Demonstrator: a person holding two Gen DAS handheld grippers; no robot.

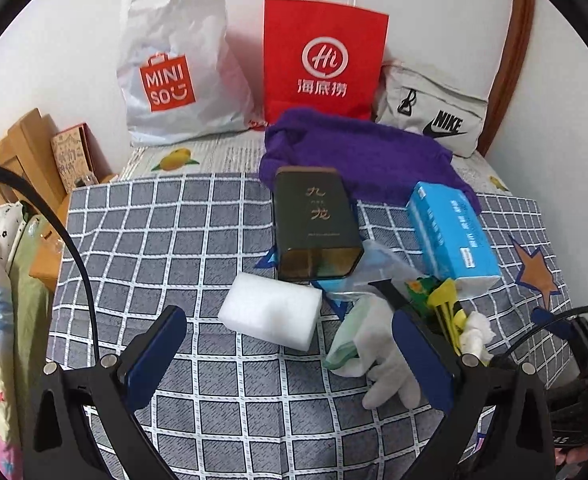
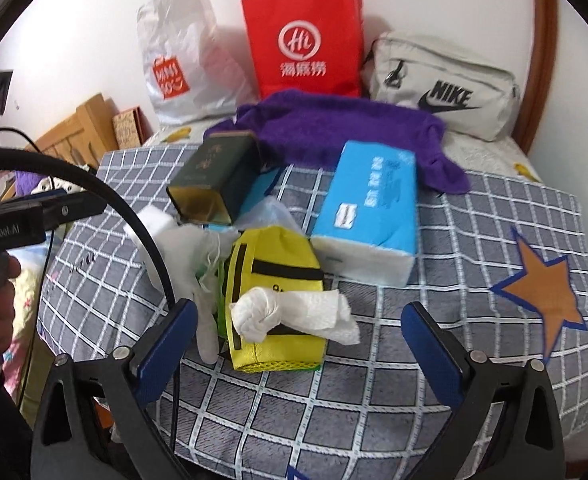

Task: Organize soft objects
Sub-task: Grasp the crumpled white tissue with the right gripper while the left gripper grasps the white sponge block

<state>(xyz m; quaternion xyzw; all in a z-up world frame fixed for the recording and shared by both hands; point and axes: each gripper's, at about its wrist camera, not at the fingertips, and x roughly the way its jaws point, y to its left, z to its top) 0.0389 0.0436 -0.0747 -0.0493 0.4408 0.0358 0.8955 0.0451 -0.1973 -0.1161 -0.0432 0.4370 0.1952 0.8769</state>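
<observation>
**Ana:** While both grippers hung over the bed, where did the soft things lie?

**Ben:** Take the dark tea tin point(image 1: 315, 222) as landmark. A white foam block point(image 1: 270, 312) sat just in front of it on the checked blanket point(image 1: 154, 232). A white glove point(image 1: 381, 344) lay in front and to the right, over a pale green cloth point(image 1: 343, 340). The yellow pouch point(image 2: 274, 300) lay beside the glove with a knotted paper towel point(image 2: 290, 314) resting on top. Right of the tin sat a blue tissue pack point(image 1: 453, 232); behind it, a purple towel point(image 1: 357, 156).

**Ana:** Why heaped so?

**Ben:** I'd judge they were unsorted, dumped near the tin, with the Miniso bag point(image 1: 174, 68), red paper bag point(image 1: 325, 56) and Nike pouch point(image 1: 433, 120) propped behind as likely destinations.

**Ana:** And the grippers?

**Ben:** The left gripper point(image 1: 290, 356) was spread wide and empty, foam block just ahead between its fingers. The right gripper point(image 2: 299, 344) was equally wide, holding nothing, framing the pouch and towel.
</observation>
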